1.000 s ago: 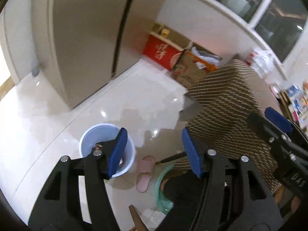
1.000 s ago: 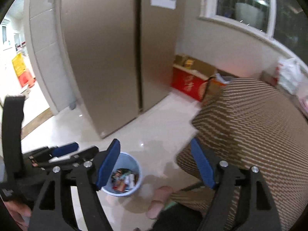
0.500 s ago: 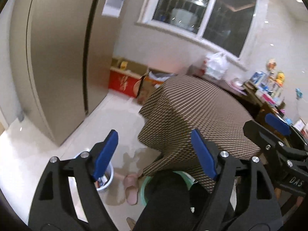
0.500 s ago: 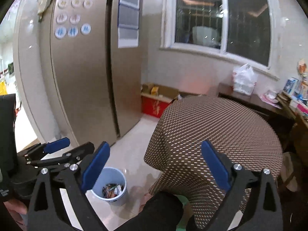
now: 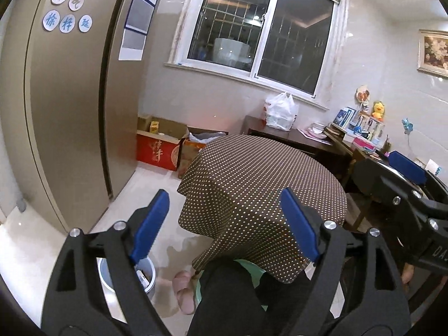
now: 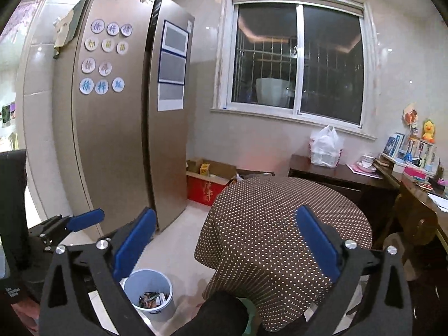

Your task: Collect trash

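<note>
A pale blue trash bin (image 6: 149,294) stands on the floor at the lower left, with mixed wrappers (image 6: 152,299) inside. In the left wrist view the bin (image 5: 145,275) is partly hidden behind my left finger. My left gripper (image 5: 224,224) is open and empty, held high over the near edge of the round table (image 5: 260,184). My right gripper (image 6: 224,243) is open and empty, also raised over the table's (image 6: 282,224) near edge. Each gripper shows in the other's view: right (image 5: 406,173), left (image 6: 81,221).
The table wears a brown dotted cloth with nothing on it. A tall fridge (image 6: 117,128) stands left. Red and cardboard boxes (image 6: 207,184) sit by the wall. A dark sideboard (image 6: 336,173) holds a white bag (image 6: 324,145). My leg, a green stool (image 5: 252,271) and slippers (image 5: 184,291) are below.
Both grippers have tilted upward, from looking down at the floor and bin to looking across the room. The bin has slid low in both views. Jaws stay open.
</note>
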The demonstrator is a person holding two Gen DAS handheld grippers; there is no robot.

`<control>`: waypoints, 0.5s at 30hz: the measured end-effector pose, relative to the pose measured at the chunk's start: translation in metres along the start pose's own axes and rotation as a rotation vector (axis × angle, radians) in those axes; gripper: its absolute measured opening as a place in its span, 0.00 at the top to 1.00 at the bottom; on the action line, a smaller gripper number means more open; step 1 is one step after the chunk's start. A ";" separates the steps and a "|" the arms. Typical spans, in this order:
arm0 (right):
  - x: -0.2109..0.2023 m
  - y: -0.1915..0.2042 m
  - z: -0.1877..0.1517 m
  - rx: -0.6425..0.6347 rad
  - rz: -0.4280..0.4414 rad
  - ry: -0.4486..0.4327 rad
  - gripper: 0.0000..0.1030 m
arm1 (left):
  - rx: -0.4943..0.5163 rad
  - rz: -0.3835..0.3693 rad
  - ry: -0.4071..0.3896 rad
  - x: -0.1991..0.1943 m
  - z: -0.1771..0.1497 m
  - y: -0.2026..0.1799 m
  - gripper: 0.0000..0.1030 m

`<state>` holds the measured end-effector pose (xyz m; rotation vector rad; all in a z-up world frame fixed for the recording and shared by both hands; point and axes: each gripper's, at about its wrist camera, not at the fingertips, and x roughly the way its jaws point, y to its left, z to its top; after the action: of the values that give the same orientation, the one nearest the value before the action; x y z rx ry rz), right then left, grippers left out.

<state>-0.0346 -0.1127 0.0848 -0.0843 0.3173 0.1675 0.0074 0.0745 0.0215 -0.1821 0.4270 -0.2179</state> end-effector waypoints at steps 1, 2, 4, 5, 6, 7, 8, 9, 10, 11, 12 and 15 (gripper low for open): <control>-0.001 0.000 0.000 -0.001 -0.006 -0.003 0.05 | 0.000 -0.003 -0.003 -0.001 0.000 0.000 0.22; 0.001 0.001 0.000 -0.002 -0.009 -0.003 0.05 | 0.000 -0.007 -0.007 -0.002 0.001 -0.001 0.22; -0.001 0.001 -0.001 0.001 -0.012 -0.007 0.05 | 0.002 -0.018 -0.007 0.000 0.002 0.000 0.22; 0.000 0.003 0.000 0.002 -0.017 -0.008 0.05 | 0.002 -0.022 -0.006 0.000 0.001 0.000 0.22; 0.000 0.002 -0.001 0.003 -0.018 -0.007 0.05 | 0.003 -0.024 -0.006 0.001 0.001 -0.001 0.22; 0.000 0.002 -0.001 0.006 -0.024 -0.004 0.04 | 0.004 -0.025 -0.006 0.000 0.001 -0.001 0.22; 0.000 0.002 -0.001 0.009 -0.031 -0.003 0.04 | 0.005 -0.026 -0.006 0.000 0.000 -0.003 0.22; 0.000 0.001 -0.001 0.012 -0.034 -0.002 0.04 | 0.007 -0.030 -0.006 0.000 0.000 -0.003 0.22; 0.001 0.001 -0.001 0.016 -0.034 0.000 0.04 | 0.009 -0.033 -0.005 0.001 0.000 -0.003 0.22; 0.002 0.001 -0.001 0.019 -0.034 0.002 0.04 | 0.011 -0.034 -0.005 0.001 0.000 -0.003 0.22; 0.003 0.001 -0.001 0.021 -0.035 0.004 0.04 | 0.012 -0.036 -0.005 0.002 -0.001 -0.003 0.22; 0.006 0.001 -0.001 0.023 -0.037 0.008 0.04 | 0.014 -0.036 -0.002 0.003 -0.002 -0.004 0.22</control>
<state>-0.0300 -0.1106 0.0821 -0.0680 0.3252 0.1267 0.0085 0.0699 0.0196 -0.1768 0.4208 -0.2560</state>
